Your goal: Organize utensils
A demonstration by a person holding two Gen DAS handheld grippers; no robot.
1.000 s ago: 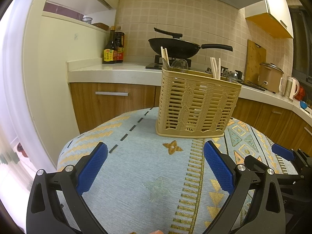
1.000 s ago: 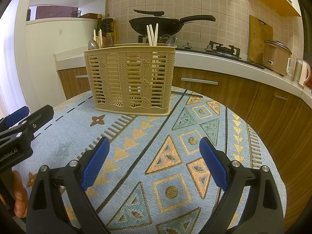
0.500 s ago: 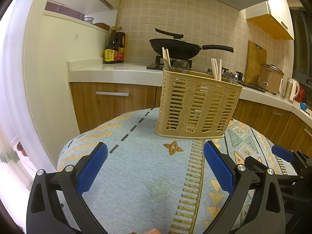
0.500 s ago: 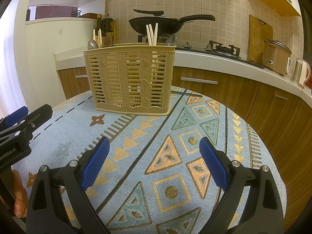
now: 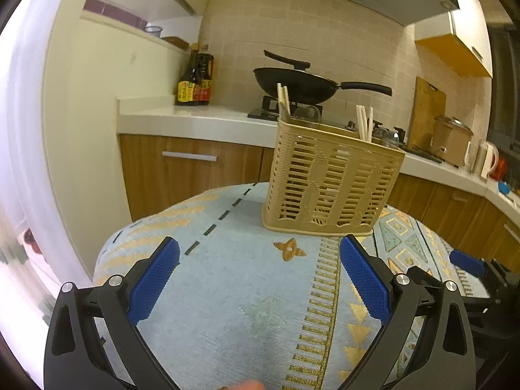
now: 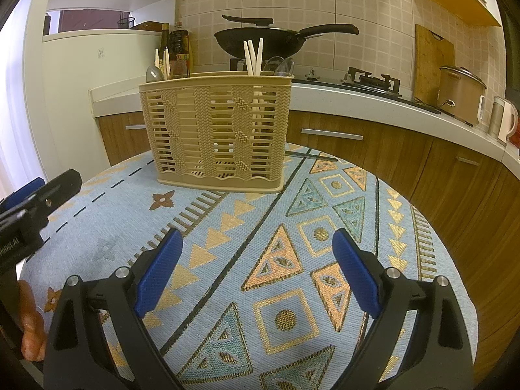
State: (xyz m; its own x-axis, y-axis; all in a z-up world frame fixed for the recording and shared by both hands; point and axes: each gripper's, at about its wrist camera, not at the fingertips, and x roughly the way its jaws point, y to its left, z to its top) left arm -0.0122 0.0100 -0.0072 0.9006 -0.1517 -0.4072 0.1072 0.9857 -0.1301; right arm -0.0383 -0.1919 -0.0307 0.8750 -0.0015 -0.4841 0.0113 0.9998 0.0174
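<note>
Your left claw (image 5: 259, 271) tilted since before, right claw (image 6: 256, 261) unmoved, both wide open, empty, basket (image 6: 217, 130) upright on table (image 6: 406, 227).

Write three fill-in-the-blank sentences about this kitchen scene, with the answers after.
1. The beige slotted plastic utensil basket stands on the patterned ____.
2. Both the left gripper and the right gripper are ____ and hold nothing.
3. The black wok sits on the ____ behind.

Answers: tablecloth; open; stove
</note>
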